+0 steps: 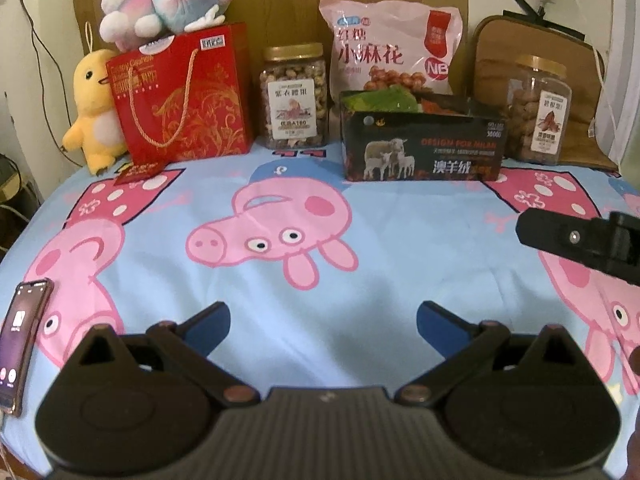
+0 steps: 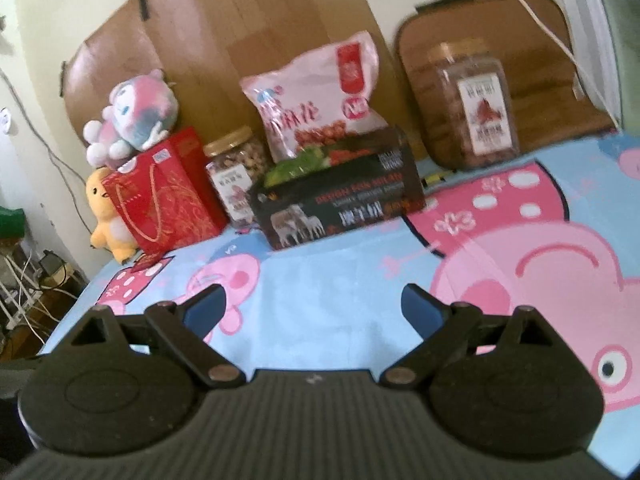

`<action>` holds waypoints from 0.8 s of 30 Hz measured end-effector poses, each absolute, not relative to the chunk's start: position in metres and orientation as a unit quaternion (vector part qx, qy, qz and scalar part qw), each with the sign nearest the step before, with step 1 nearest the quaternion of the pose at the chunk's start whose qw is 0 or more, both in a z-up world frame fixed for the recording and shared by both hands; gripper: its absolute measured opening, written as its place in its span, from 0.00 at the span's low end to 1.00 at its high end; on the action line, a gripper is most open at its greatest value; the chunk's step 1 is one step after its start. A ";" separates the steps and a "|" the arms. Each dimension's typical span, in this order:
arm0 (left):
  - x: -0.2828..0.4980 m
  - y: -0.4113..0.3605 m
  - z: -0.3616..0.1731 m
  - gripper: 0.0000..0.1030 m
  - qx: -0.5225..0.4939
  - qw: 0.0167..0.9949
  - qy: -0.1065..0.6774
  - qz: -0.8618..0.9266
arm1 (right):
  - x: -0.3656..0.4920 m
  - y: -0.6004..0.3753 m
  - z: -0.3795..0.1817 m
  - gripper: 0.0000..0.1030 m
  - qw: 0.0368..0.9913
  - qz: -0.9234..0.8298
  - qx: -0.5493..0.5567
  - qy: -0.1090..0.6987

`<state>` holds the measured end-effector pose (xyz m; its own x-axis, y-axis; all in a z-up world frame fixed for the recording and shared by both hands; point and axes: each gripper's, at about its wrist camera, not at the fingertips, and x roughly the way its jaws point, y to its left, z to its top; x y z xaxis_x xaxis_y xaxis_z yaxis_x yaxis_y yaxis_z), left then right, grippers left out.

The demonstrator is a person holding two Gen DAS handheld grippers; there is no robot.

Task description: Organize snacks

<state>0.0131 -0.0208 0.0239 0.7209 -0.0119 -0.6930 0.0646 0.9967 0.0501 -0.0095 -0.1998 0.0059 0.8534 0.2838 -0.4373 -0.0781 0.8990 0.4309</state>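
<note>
The far black box (image 1: 424,148) reads "DESIGN FOR MILAN" and "澳羊绒". Behind it, the pink snack bag (image 1: 394,46) shows "小麻花" and "NB".

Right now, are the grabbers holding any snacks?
No. The left gripper and right gripper are both open, with only the bedsheet between their fingers.

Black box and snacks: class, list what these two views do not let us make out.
- Black box contents: both views, its front wall hides all but green and red packet tops.
- Right jar label: right wrist view, blurred.
- Phone: left wrist view, cut by the left edge.
</note>
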 end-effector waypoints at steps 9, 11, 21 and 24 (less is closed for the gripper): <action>0.020 -0.022 0.016 1.00 0.046 0.919 0.392 -0.011 | -0.007 -0.204 0.002 0.93 0.943 0.085 0.207 0.248; 0.021 -0.023 0.015 1.00 0.049 0.919 0.391 -0.009 | -0.007 -0.210 0.002 0.93 0.940 0.082 0.218 0.249; 0.022 -0.018 0.018 1.00 0.045 0.922 0.385 -0.009 | -0.012 -0.201 0.008 0.93 0.946 0.102 0.194 0.238; 0.021 -0.016 0.020 1.00 0.043 0.925 0.378 -0.007 | -0.012 -0.203 0.008 0.93 0.945 0.103 0.200 0.238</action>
<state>0.0208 -0.0165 0.0197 0.7137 0.0198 -0.7002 0.0459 0.9961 0.0749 -0.0121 -0.2033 0.0084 0.8655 0.2902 -0.4083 -0.1000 0.8988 0.4269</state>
